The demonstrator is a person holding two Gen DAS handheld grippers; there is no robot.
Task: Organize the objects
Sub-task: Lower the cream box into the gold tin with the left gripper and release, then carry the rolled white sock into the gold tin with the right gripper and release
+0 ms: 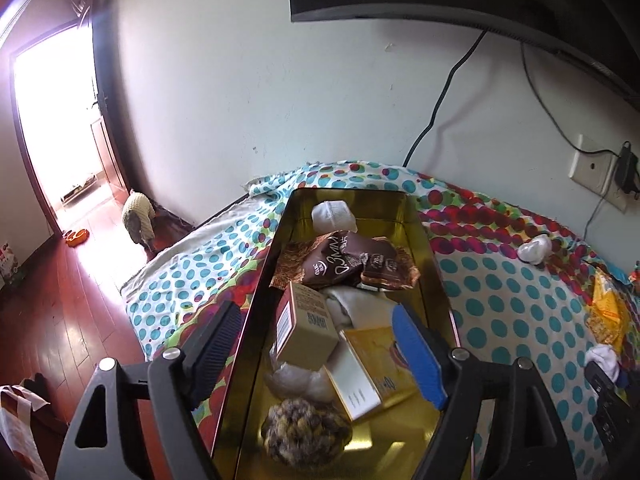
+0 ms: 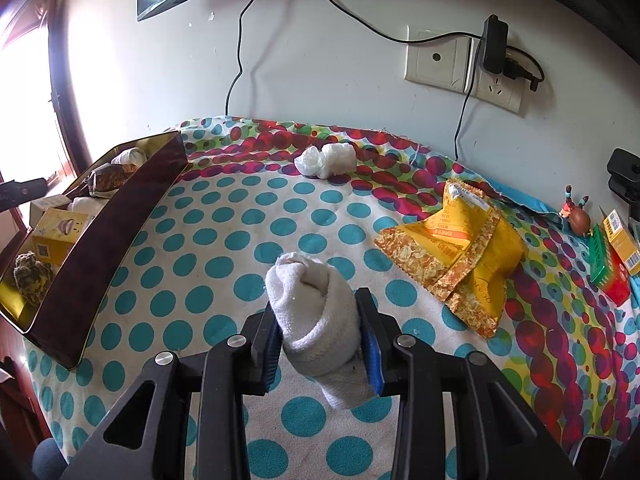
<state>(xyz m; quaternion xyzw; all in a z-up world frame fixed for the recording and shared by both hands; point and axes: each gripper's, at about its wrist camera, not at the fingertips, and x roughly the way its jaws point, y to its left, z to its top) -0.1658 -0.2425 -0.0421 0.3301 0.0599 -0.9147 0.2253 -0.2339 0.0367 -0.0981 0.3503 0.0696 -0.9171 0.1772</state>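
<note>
A long gold-lined tin (image 1: pixel 424 248) lies on the dotted bedspread. It holds a white sock roll (image 1: pixel 334 216), brown snack packets (image 1: pixel 344 264), a small tan box (image 1: pixel 304 328), a yellow box (image 1: pixel 372 368) and a knitted brown-yellow ball (image 1: pixel 304 432). My left gripper (image 1: pixel 320 352) hangs open over the tin's near end, its pads well apart and touching nothing. In the right wrist view the tin (image 2: pixel 112 240) stands at the left. My right gripper (image 2: pixel 320 344) is shut on a rolled white sock (image 2: pixel 316 312) above the bedspread.
On the bedspread lie a crumpled white plastic bag (image 2: pixel 326 160), a yellow snack packet (image 2: pixel 460 256), a green-red box (image 2: pixel 608 268) and a small toy (image 2: pixel 578 216). Cables hang to a wall socket (image 2: pixel 436 60). The bed's left edge drops to a wooden floor (image 1: pixel 60 300).
</note>
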